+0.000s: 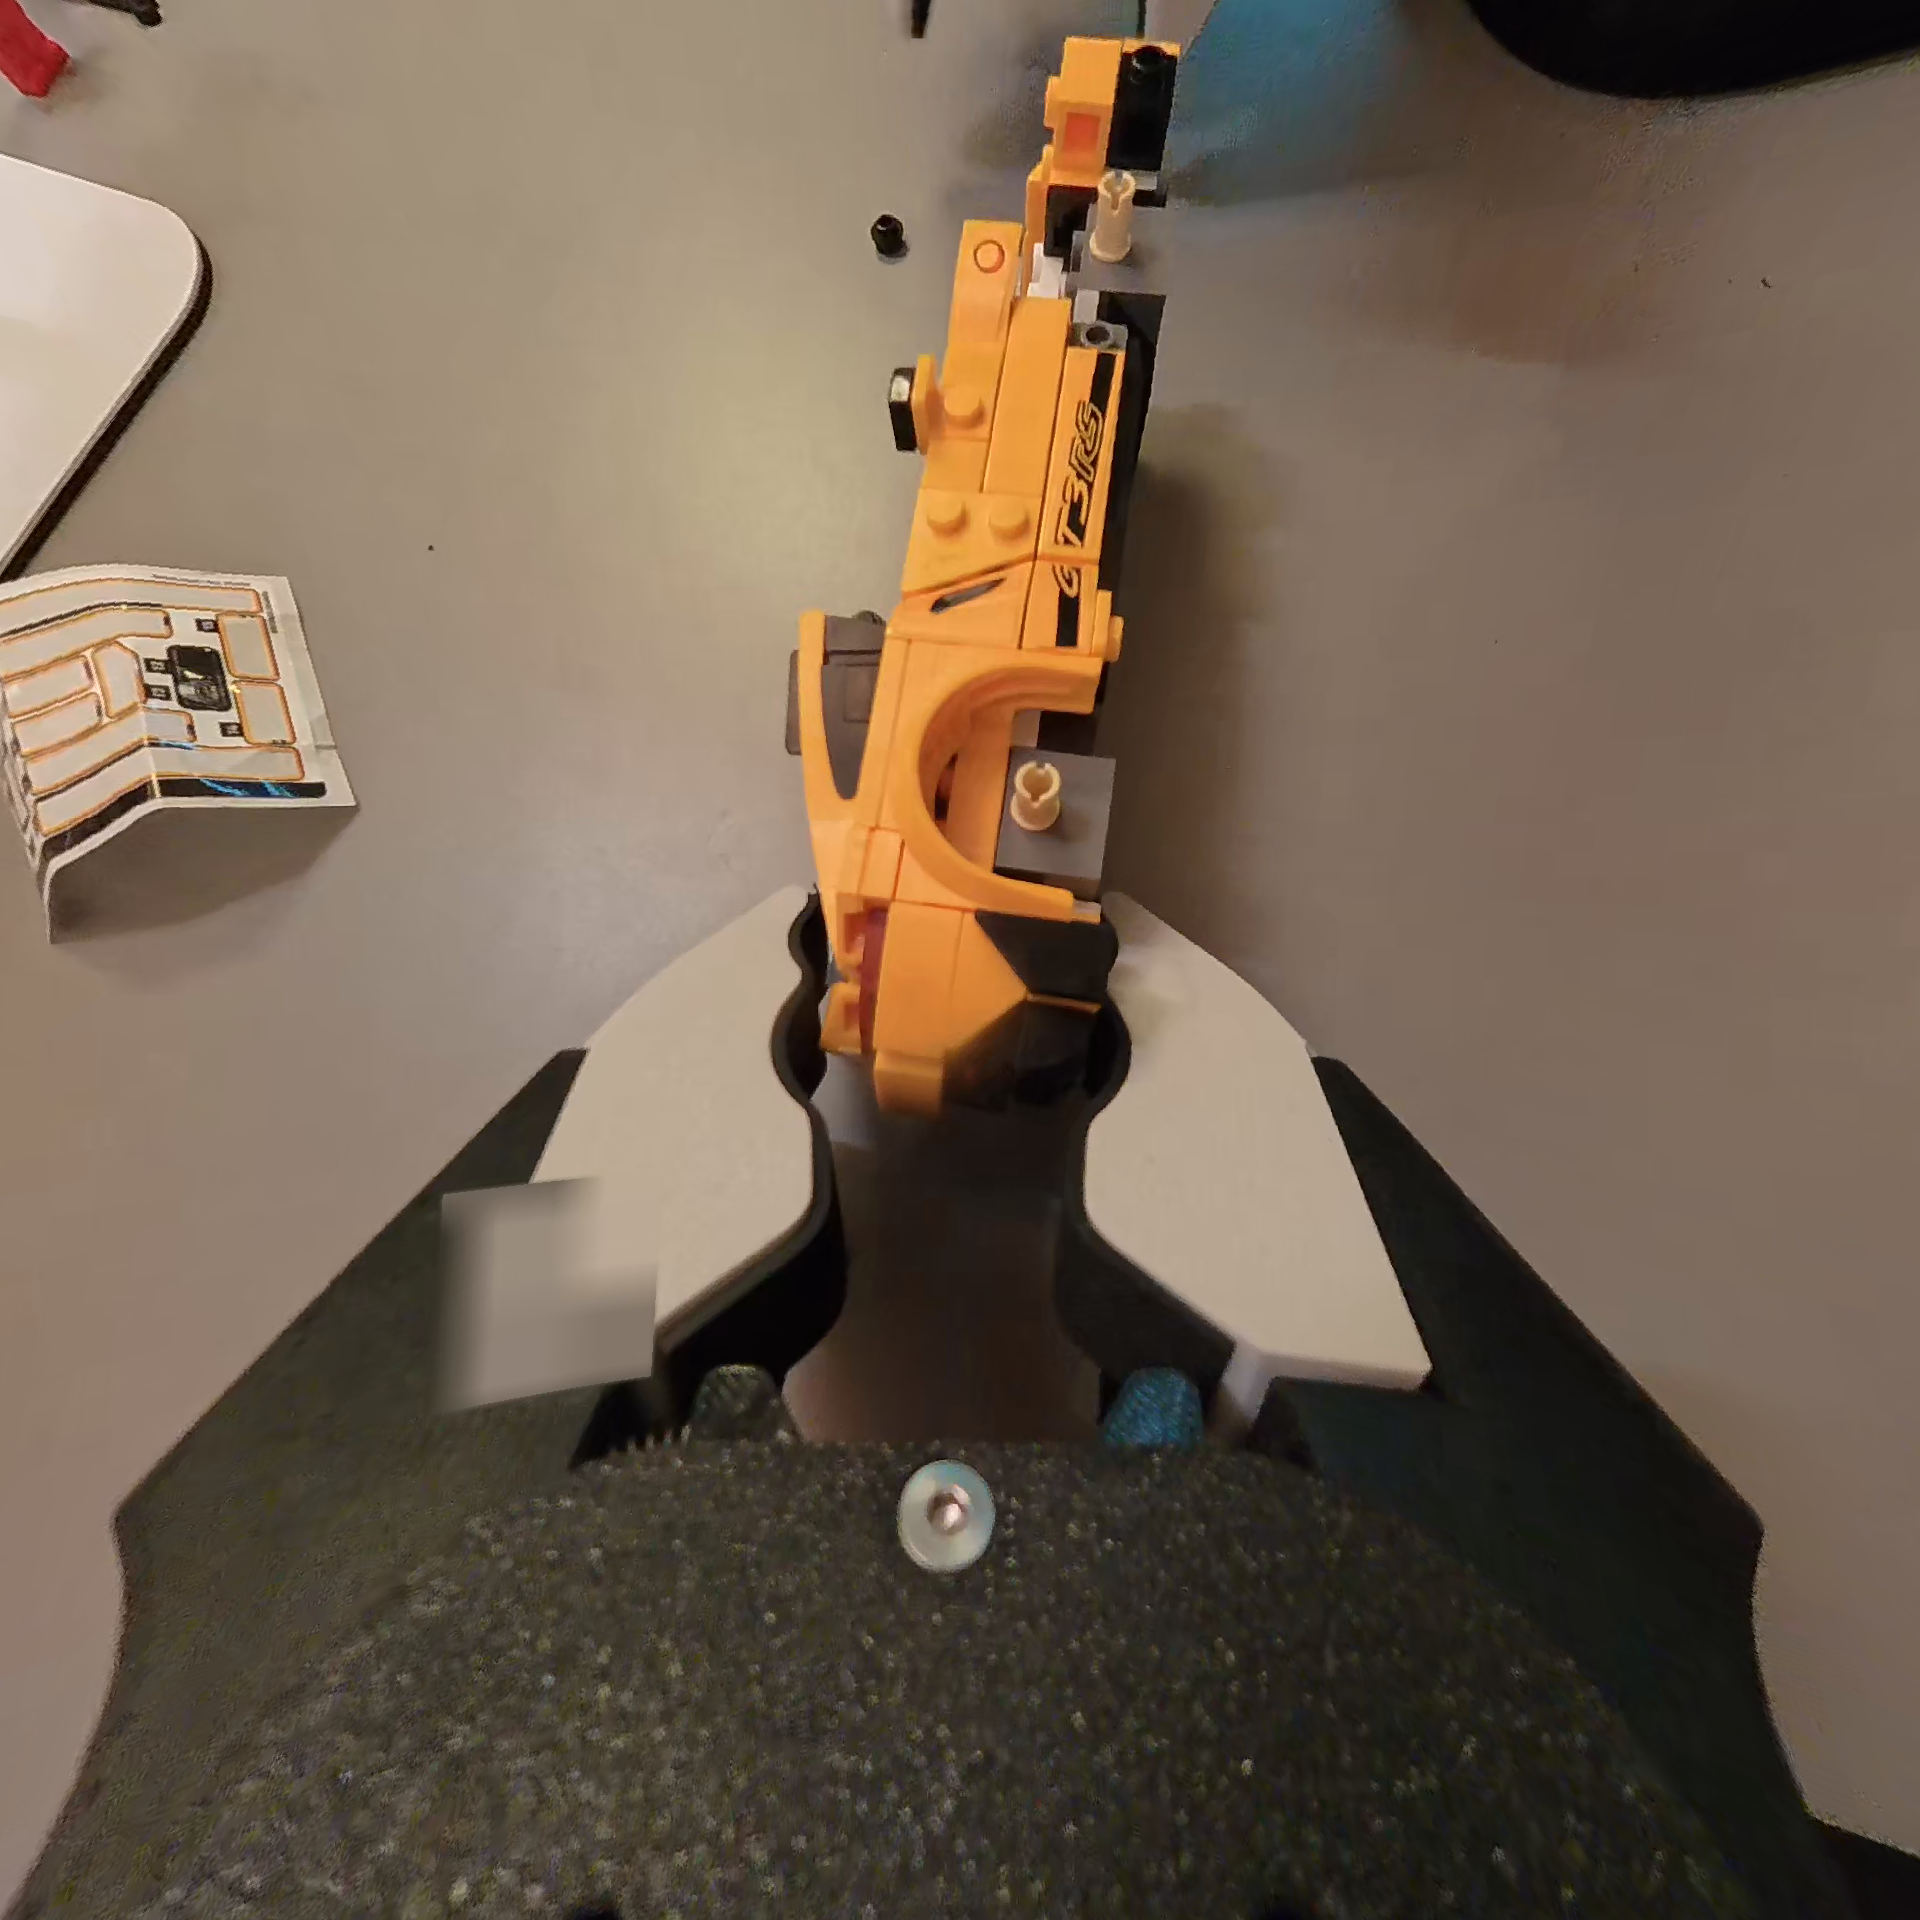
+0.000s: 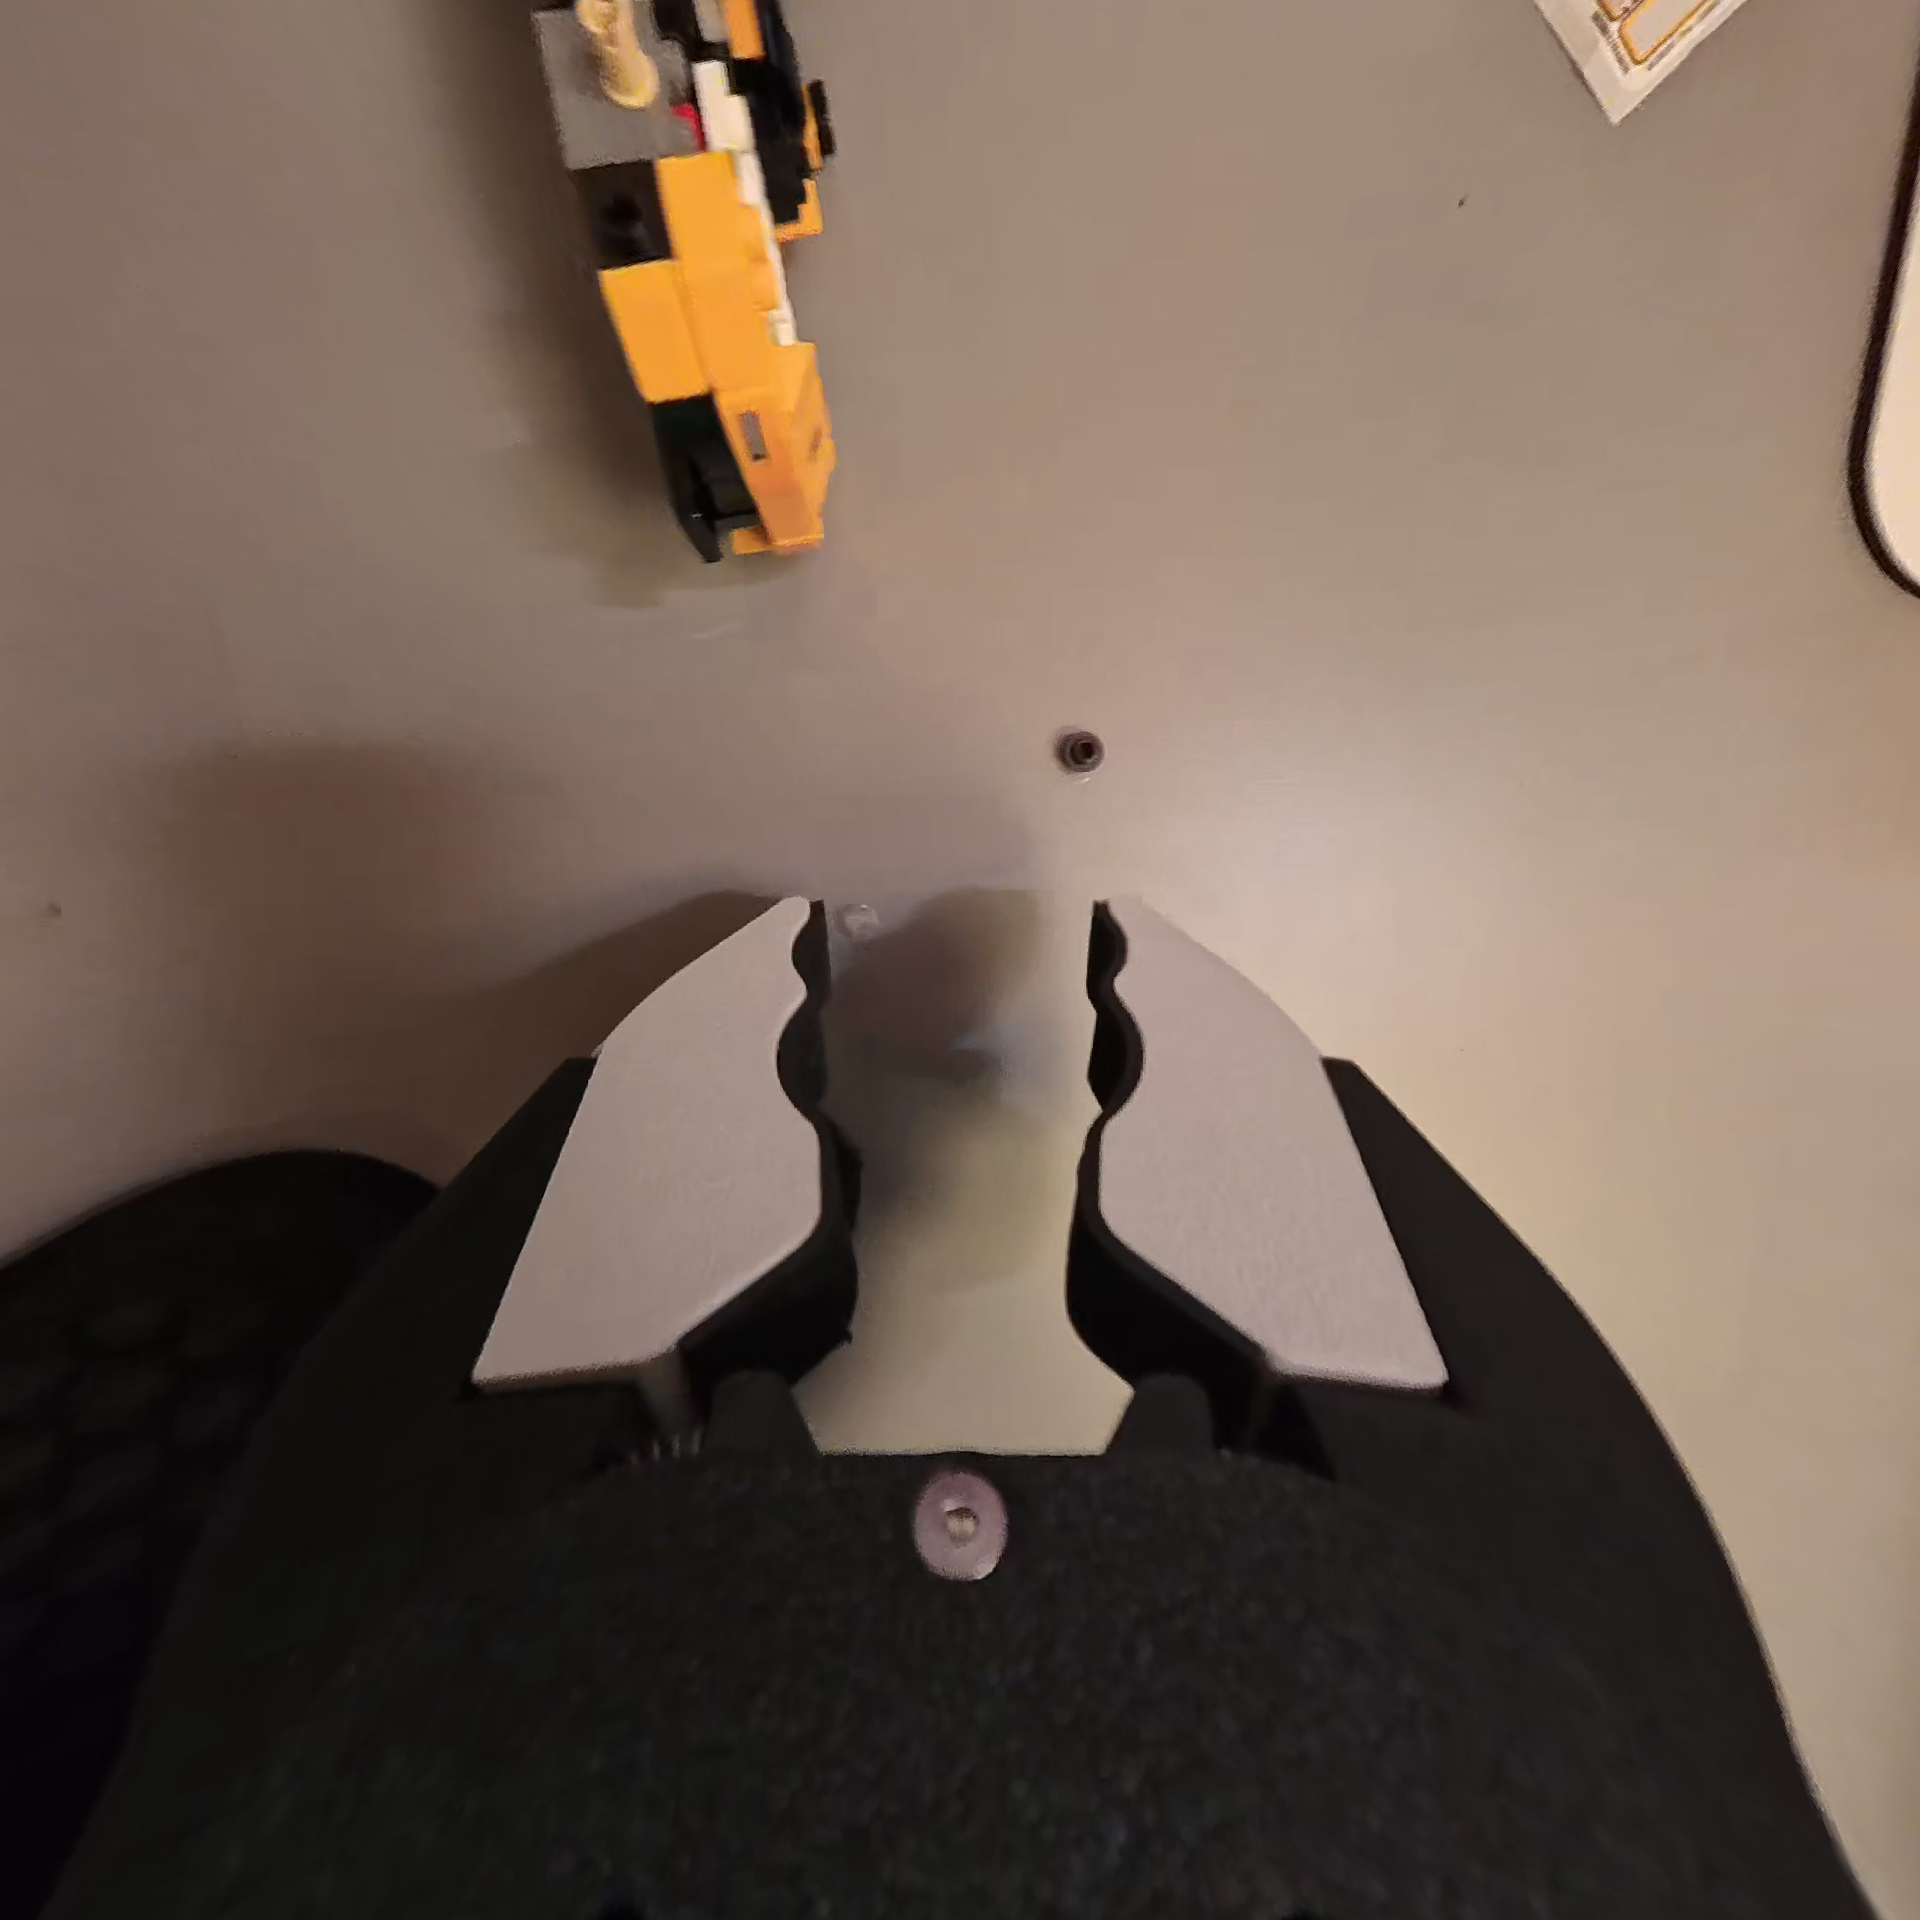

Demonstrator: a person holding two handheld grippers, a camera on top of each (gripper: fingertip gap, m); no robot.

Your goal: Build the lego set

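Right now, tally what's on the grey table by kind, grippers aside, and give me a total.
Orange lego car, partly built, held in the left gripper: 1
Small black loose piece: 1
Sticker sheet: 1
White board, partly in view: 1
Red piece at the edge: 1
Total: 5

One lego car [image 1: 997, 644], one black stud [image 1: 886, 237], one sticker sheet [image 1: 156, 717]

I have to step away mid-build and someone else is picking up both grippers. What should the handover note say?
Left gripper: shut on the rear end of the orange car, held on its side above the grey table.
Right gripper: open, empty, low over the table.
Small black piece lies loose just ahead of the right gripper. Sticker sheet lies to the left.
Done: body largely assembled.
Left: both tan axle pins are bare, so wheels probably remain.
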